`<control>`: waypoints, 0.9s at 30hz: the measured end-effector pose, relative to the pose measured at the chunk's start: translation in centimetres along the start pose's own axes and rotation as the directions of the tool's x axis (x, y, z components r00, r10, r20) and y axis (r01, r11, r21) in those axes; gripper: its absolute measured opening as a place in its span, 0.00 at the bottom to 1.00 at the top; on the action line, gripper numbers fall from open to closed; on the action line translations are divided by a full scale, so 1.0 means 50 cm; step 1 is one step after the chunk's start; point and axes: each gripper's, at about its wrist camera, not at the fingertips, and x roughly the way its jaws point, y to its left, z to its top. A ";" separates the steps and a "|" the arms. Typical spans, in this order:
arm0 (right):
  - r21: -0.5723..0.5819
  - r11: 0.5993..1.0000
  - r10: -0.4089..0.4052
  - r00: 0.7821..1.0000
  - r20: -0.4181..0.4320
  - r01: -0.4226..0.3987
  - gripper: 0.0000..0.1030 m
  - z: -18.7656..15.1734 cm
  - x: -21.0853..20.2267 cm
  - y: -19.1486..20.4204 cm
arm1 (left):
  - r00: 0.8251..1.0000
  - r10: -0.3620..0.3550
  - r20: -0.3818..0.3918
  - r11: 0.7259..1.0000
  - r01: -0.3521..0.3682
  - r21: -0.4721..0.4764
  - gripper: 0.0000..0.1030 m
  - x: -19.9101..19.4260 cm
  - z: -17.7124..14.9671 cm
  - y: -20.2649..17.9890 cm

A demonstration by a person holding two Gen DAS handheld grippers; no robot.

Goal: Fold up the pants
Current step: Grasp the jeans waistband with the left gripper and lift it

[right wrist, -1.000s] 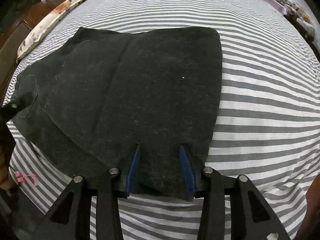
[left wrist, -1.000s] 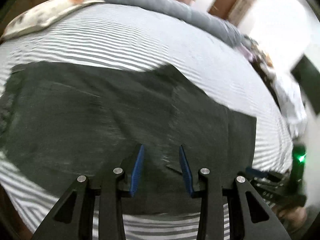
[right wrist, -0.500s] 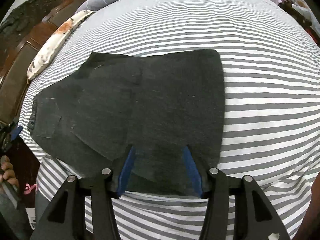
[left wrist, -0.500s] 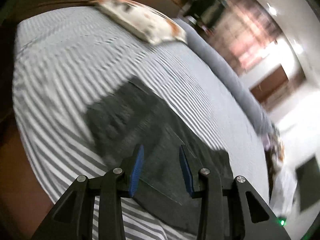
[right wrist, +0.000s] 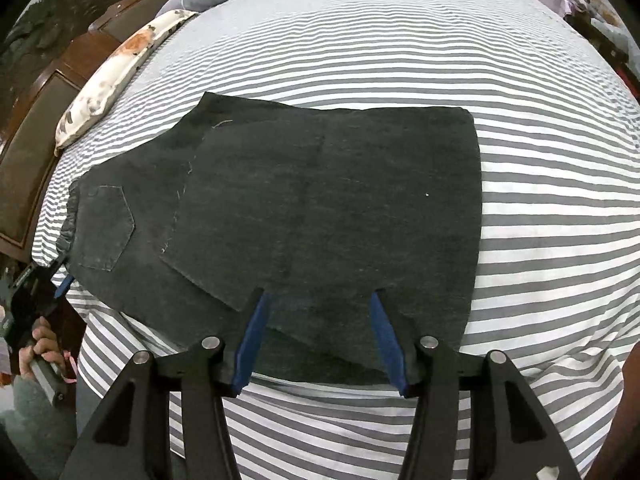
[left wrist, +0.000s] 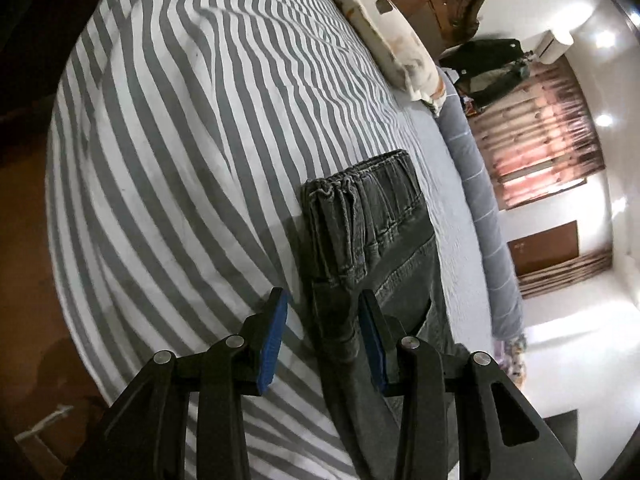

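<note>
**Folded pants on the striped bed, both grippers near their edges**

The dark pants [right wrist: 304,208] lay flat on the striped sheet [right wrist: 540,240], folded over so one layer covered another, a back pocket [right wrist: 106,228] showing toward the waist end at the left of the right wrist view. The gathered waistband [left wrist: 360,196] showed sharply in the left wrist view. The left gripper [left wrist: 322,316] was at that waist end, its blue pads apart and unclenched, the pants' edge lying between them but closer to the right pad; I could not tell whether that pad touched cloth. The right gripper [right wrist: 318,314] hung over the near edge, jaws spread, no pad pressing the cloth. A floral pillow [right wrist: 116,76] lay beside a wooden headboard [right wrist: 36,128]. A hand [right wrist: 38,346] gripped the left gripper's handle.
</note>
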 end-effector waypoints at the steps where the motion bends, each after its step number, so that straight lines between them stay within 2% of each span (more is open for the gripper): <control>1: -0.004 1.000 -0.003 1.000 -0.003 0.003 0.49 0.000 0.001 0.003 | 1.000 -0.006 0.003 1.000 0.006 0.002 0.37 0.005 0.003 0.000; 7: -0.018 1.000 -0.021 0.999 -0.026 0.021 0.49 -0.001 0.013 0.025 | 0.999 -0.034 0.001 0.999 0.034 0.019 0.37 0.023 0.013 -0.001; 11: -0.034 0.999 -0.030 0.999 -0.035 0.028 0.49 0.000 0.022 0.047 | 0.997 -0.072 -0.002 0.997 0.072 -0.008 0.37 0.046 0.020 0.003; 14: -0.055 0.998 -0.041 0.998 -0.038 0.039 0.49 0.004 0.030 0.065 | 0.998 -0.062 -0.002 0.998 0.062 0.026 0.37 0.064 0.031 -0.013; 22: -0.068 0.997 -0.035 0.998 -0.053 0.031 0.49 0.015 0.058 0.096 | 0.997 -0.074 0.008 0.997 0.074 0.010 0.40 0.082 0.041 -0.024; 24: -0.069 0.997 -0.028 0.998 -0.058 0.024 0.49 0.012 0.062 0.101 | 0.999 -0.045 0.026 0.999 0.045 0.015 0.32 0.080 0.040 -0.027; 27: -0.069 0.998 -0.019 0.998 -0.059 0.015 0.49 0.009 0.065 0.102 | 0.998 -0.006 0.054 0.999 0.004 0.046 0.26 0.071 0.029 -0.044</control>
